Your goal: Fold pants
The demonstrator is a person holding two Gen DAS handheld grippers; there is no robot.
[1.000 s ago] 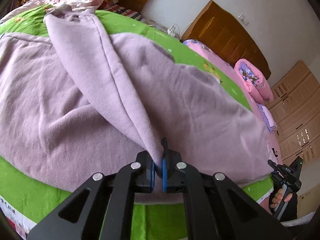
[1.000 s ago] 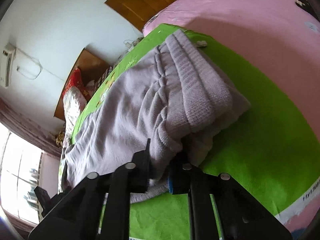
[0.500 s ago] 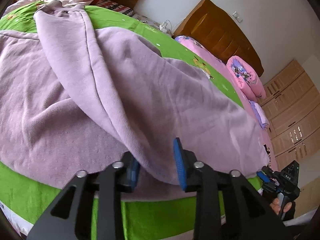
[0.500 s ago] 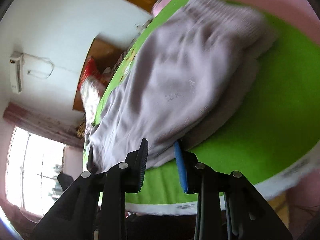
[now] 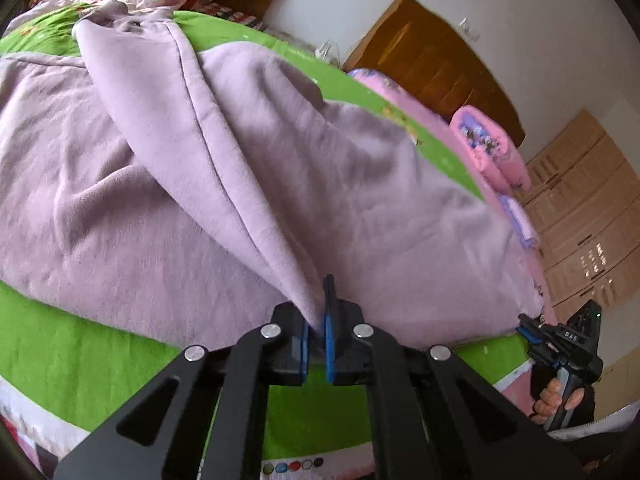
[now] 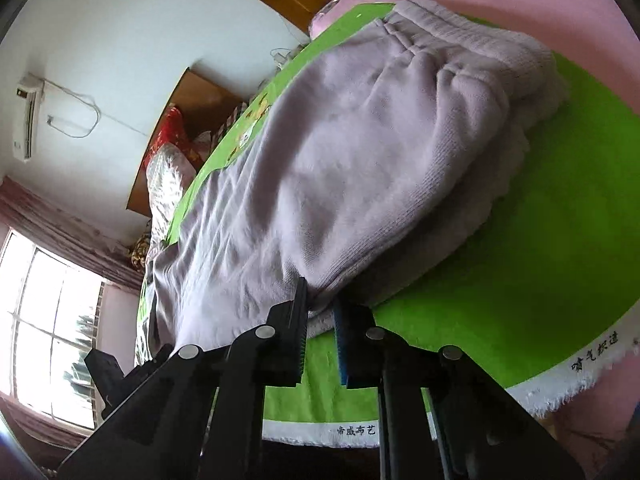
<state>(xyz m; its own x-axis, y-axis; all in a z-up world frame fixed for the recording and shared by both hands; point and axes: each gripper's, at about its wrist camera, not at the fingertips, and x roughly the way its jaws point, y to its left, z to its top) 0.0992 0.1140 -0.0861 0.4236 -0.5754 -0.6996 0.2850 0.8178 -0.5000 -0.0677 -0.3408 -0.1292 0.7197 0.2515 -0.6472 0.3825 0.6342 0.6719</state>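
Lilac fleece pants (image 5: 168, 184) lie spread on a green blanket (image 5: 80, 356) on the bed. In the left wrist view my left gripper (image 5: 317, 320) is shut on a raised fold of the pant leg, which runs up and away to the far left. In the right wrist view the pants (image 6: 360, 152) lie with the ribbed waistband (image 6: 472, 40) at the far end. My right gripper (image 6: 322, 308) is closed on the near corner of the waist end, cloth between its pads. The right gripper also shows at the left view's right edge (image 5: 560, 344).
Pink bedding (image 5: 492, 152) and a wooden headboard (image 5: 432, 52) lie beyond the blanket. Wooden cabinets (image 5: 588, 216) stand at the right. A window (image 6: 44, 332) and an air conditioner (image 6: 26, 116) show in the right wrist view. The blanket's white fringe edge (image 6: 560, 376) is near me.
Half a second ago both grippers were open around the cloth. Both have now closed on the pants, the left on the leg fold, the right on the waist corner.
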